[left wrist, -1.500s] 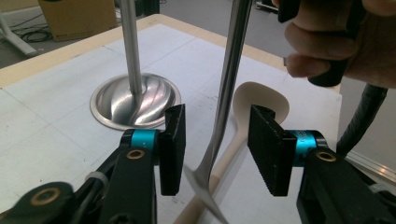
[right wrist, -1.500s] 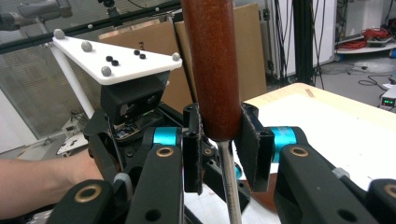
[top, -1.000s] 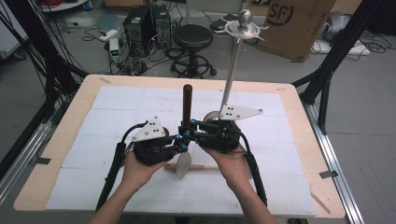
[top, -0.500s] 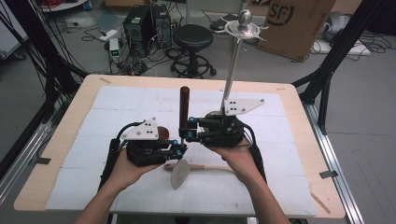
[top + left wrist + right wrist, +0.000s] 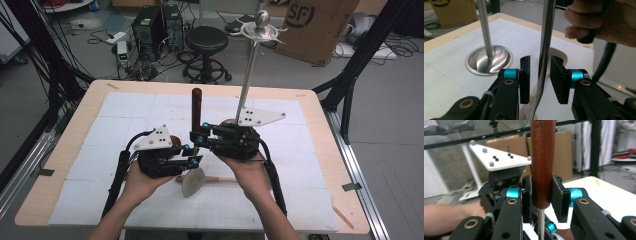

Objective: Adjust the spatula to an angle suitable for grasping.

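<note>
- While the right gripper [image 5: 541,197] clamps the reddish-brown wooden handle [image 5: 543,162] between its pads, the utensil stands upright over the middle of the white mat [image 5: 125,110].
- From that handle a thin metal shank [image 5: 545,50] runs down between the fingers of the left gripper [image 5: 541,77], which stand apart on either side of it, not pressing.
- On the mat, just below both grippers, lies a pale wooden spoon [image 5: 194,181].
- Behind them stands a steel stand [image 5: 250,75], its round base [image 5: 489,60] resting on the mat.
- Each gripper is held in a hand [image 5: 250,175].
</note>
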